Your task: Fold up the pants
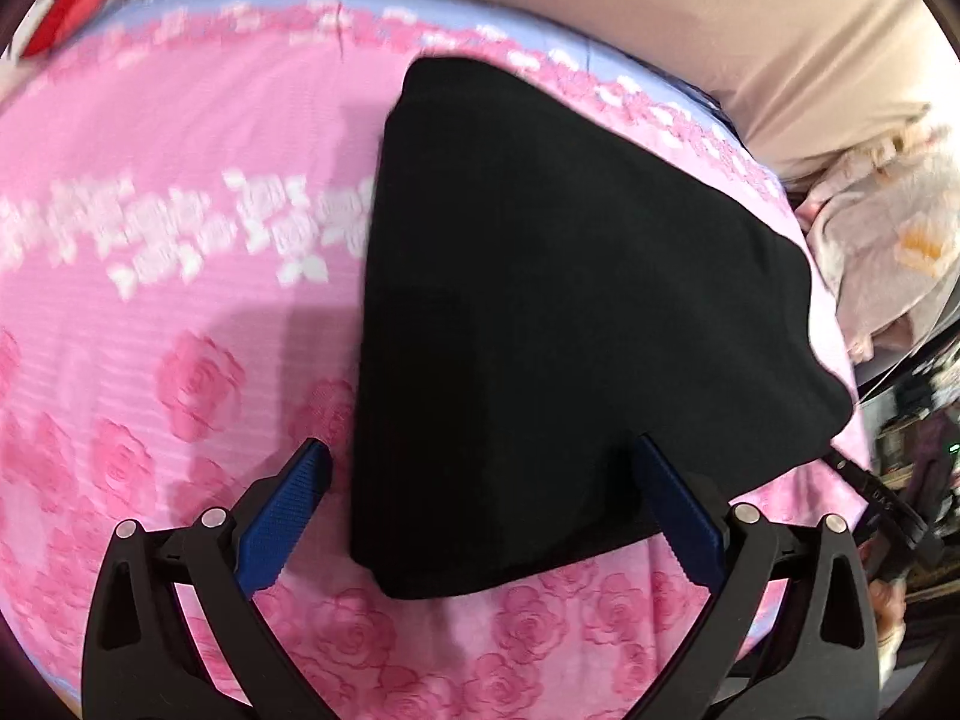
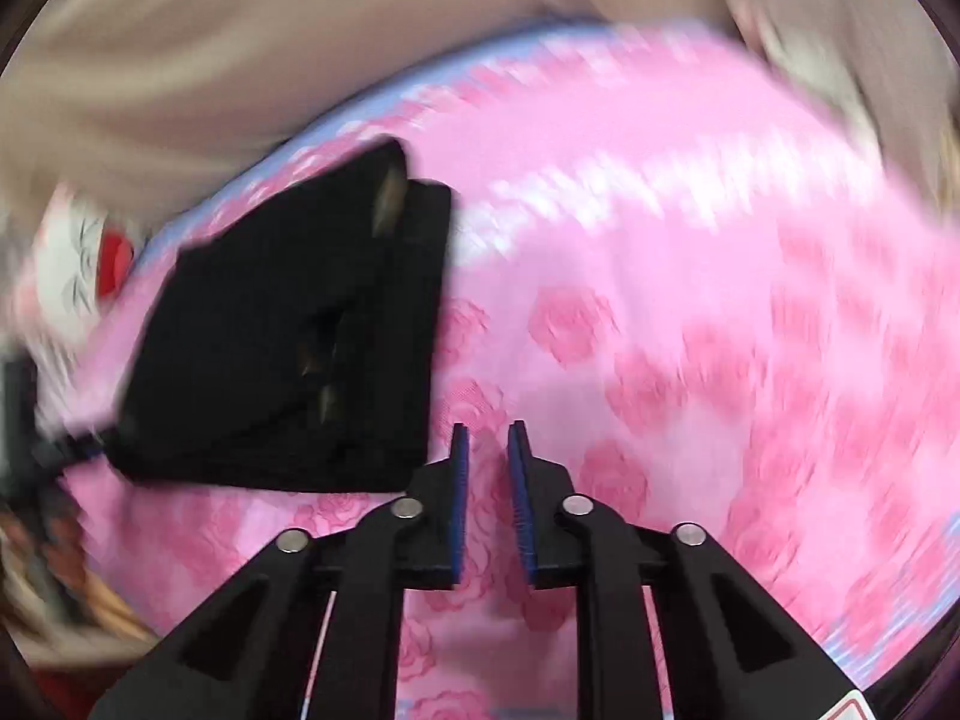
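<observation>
The black pants (image 1: pixel 558 312) lie folded into a compact stack on the pink rose-patterned bedspread (image 1: pixel 150 360). My left gripper (image 1: pixel 480 456) is open wide, its blue pads on either side of the stack's near edge, holding nothing. In the right wrist view the folded pants (image 2: pixel 288 336) lie to the left, with their layered edges showing. My right gripper (image 2: pixel 487 438) hovers over the bedspread (image 2: pixel 690 330) just right of the pants, its pads a narrow gap apart with nothing between them.
A beige curtain or sheet (image 1: pixel 720 18) hangs behind the bed. A red and white object (image 1: pixel 72 6) sits at the far left corner. Pale floral fabric (image 1: pixel 888 240) lies off the bed's right side. The right view is motion-blurred.
</observation>
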`<state>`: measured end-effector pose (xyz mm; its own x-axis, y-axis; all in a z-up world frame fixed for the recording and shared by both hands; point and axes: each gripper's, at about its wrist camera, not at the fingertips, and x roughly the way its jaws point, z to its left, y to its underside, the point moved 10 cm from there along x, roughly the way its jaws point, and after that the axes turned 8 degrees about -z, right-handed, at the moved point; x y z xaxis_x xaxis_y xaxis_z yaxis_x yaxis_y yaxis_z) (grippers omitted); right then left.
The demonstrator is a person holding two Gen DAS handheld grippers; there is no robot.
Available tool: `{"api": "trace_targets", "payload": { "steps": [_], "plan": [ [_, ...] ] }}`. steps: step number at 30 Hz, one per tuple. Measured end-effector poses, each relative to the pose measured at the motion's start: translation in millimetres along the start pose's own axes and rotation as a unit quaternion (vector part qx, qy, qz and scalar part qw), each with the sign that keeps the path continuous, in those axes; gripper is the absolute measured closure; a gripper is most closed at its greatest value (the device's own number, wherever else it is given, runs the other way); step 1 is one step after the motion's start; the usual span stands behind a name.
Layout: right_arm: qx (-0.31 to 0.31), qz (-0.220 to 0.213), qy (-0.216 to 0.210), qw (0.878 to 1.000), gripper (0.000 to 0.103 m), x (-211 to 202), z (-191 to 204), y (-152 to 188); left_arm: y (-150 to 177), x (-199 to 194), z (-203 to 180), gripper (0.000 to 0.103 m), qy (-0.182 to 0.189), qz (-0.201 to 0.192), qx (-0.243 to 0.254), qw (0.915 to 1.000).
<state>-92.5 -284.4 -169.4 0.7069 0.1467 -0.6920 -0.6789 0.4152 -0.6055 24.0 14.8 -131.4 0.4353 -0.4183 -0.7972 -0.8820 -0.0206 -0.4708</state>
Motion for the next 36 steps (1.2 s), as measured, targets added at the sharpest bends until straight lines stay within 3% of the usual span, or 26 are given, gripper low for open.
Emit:
{"api": "trace_targets", "payload": {
  "steps": [1, 2, 3, 5, 7, 8, 10, 11, 12, 13, 14, 15, 17, 19, 22, 23, 26, 28, 29, 30, 31, 32, 34, 36],
  "plan": [
    [0.031, -0.007, -0.033, 0.999, 0.057, -3.7, 1.8, -2.2, -2.5, -0.5, 0.5, 0.005, 0.005, -0.006, -0.007, 0.9999],
    [0.053, -0.021, -0.063, 0.996, 0.027, -8.6, 6.3, -7.5, -4.6, 0.0, 0.5, 0.005, 0.010, -0.009, -0.012, 0.9998],
    [0.060, -0.039, -0.081, 0.994, 0.019, -13.6, 12.7, -14.5, -6.0, 1.8, 0.3, 0.005, 0.014, -0.009, -0.016, 0.9997],
    [0.062, -0.044, -0.113, 0.991, 0.019, -14.3, 25.5, -20.3, -10.8, 4.8, 0.0, 0.005, 0.014, -0.018, -0.017, 0.9996],
    [0.078, -0.021, -0.151, 0.985, 0.019, -3.3, 39.7, -23.1, -15.4, 8.5, -2.3, 0.005, 0.010, -0.022, -0.013, 0.9996],
    [0.083, -0.010, -0.153, 0.985, 0.019, 4.8, 44.1, -22.0, -16.9, 9.8, -3.7, 0.005, 0.011, -0.025, -0.011, 0.9996],
    [0.067, 0.025, -0.103, 0.992, 0.018, 33.3, 42.6, -12.1, -23.3, 15.9, -9.5, 0.005, 0.014, -0.033, 0.004, 0.9993],
    [0.062, 0.027, -0.100, 0.993, 0.016, 38.4, 44.8, -10.2, -25.2, 18.8, -11.4, 0.005, 0.011, -0.036, 0.015, 0.9992],
    [0.044, -0.001, -0.108, 0.993, 0.028, 37.6, 53.4, -14.6, -26.6, 20.2, -12.7, 0.012, 0.002, -0.041, 0.030, 0.9987],
    [0.041, 0.006, -0.113, 0.993, 0.038, 40.7, 58.9, -11.4, -27.1, 19.5, -14.2, 0.029, -0.003, -0.044, 0.038, 0.9983],
    [0.039, 0.004, -0.104, 0.994, 0.055, 43.8, 60.8, -11.1, -26.6, 16.5, -18.0, 0.037, 0.013, -0.040, 0.039, 0.9983],
    [0.028, -0.005, -0.105, 0.994, 0.066, 40.8, 66.4, -13.6, -28.4, 9.7, -18.6, 0.053, 0.012, -0.045, 0.040, 0.9981],
    [0.014, -0.017, -0.123, 0.992, 0.069, 26.0, 79.5, -16.7, -32.2, -7.0, -20.6, 0.076, 0.014, -0.058, 0.057, 0.9966],
    [0.005, -0.024, -0.153, 0.988, 0.069, 1.8, 97.1, -17.2, -32.9, -33.1, -26.2, 0.082, 0.047, -0.064, 0.057, 0.9952],
    [-0.021, -0.017, -0.153, 0.988, 0.066, -23.1, 107.9, -5.7, -17.1, -55.5, -28.4, 0.079, 0.053, -0.055, 0.074, 0.9943],
    [-0.033, 0.002, -0.139, 0.990, 0.059, -20.3, 103.4, 6.1, -9.7, -54.1, -26.2, 0.076, 0.049, -0.045, 0.077, 0.9948],
    [-0.042, 0.028, -0.048, 0.998, 0.046, -9.2, 55.9, 31.8, 14.4, -39.3, -7.0, 0.045, 0.007, -0.014, 0.082, 0.9965],
    [-0.003, -0.010, -0.067, 0.998, 0.047, -20.9, 50.0, 18.9, 8.9, -47.8, -1.3, 0.040, -0.007, -0.034, 0.071, 0.9969],
    [-0.001, -0.037, -0.074, 0.997, 0.057, -30.5, 52.4, 7.6, 2.5, -54.4, -1.9, 0.040, -0.014, -0.050, 0.070, 0.9962],
    [-0.026, -0.071, -0.072, 0.995, 0.075, -43.3, 61.2, -8.2, -10.1, -66.1, -5.1, 0.034, -0.021, -0.080, 0.075, 0.9938],
    [-0.057, -0.096, -0.066, 0.992, 0.081, -51.1, 74.0, -22.6, -20.9, -75.1, -9.4, 0.020, -0.025, -0.105, 0.078, 0.9911],
    [-0.075, -0.103, -0.068, 0.989, 0.085, -53.0, 84.1, -30.4, -31.7, -81.4, -14.6, 0.011, -0.029, -0.129, 0.082, 0.9879],
    [-0.118, -0.088, -0.104, 0.984, 0.091, -38.5, 124.3, -42.0, -51.1, -81.9, -24.9, 0.006, -0.048, -0.165, 0.088, 0.9811],
    [-0.167, -0.048, -0.109, 0.979, 0.091, -4.1, 152.0, -40.5, -57.9, -62.3, -34.4, 0.006, -0.064, -0.160, 0.103, 0.9796]
  ]
}}
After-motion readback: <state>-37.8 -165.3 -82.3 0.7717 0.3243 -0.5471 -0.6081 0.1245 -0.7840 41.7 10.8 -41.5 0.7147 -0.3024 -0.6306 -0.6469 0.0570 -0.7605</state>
